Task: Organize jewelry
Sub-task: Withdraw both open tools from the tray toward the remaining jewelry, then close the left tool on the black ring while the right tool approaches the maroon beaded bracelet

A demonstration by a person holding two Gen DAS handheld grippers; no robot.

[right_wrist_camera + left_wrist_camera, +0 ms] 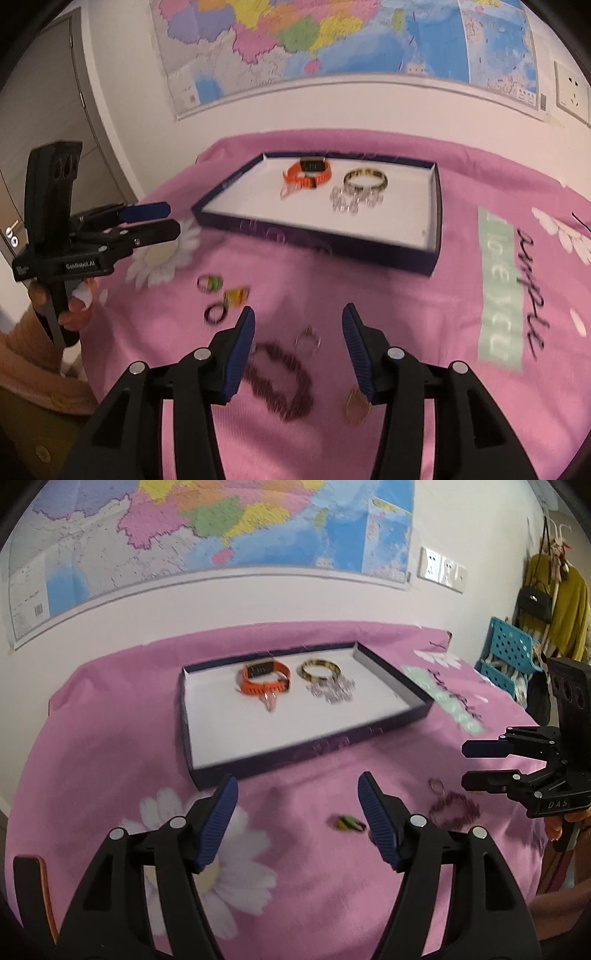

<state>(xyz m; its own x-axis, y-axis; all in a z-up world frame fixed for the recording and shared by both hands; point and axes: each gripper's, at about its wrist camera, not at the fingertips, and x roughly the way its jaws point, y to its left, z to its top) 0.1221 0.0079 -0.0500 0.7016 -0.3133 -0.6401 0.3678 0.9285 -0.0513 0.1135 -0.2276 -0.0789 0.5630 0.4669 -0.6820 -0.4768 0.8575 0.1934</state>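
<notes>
Three rings point(214, 283), one beaded bracelet point(284, 384)

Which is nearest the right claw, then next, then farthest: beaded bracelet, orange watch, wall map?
1. Beaded bracelet, on the cloth just under the right claw, slightly left.
2. Orange watch, in the tray, far side.
3. Wall map, behind the table.
</notes>
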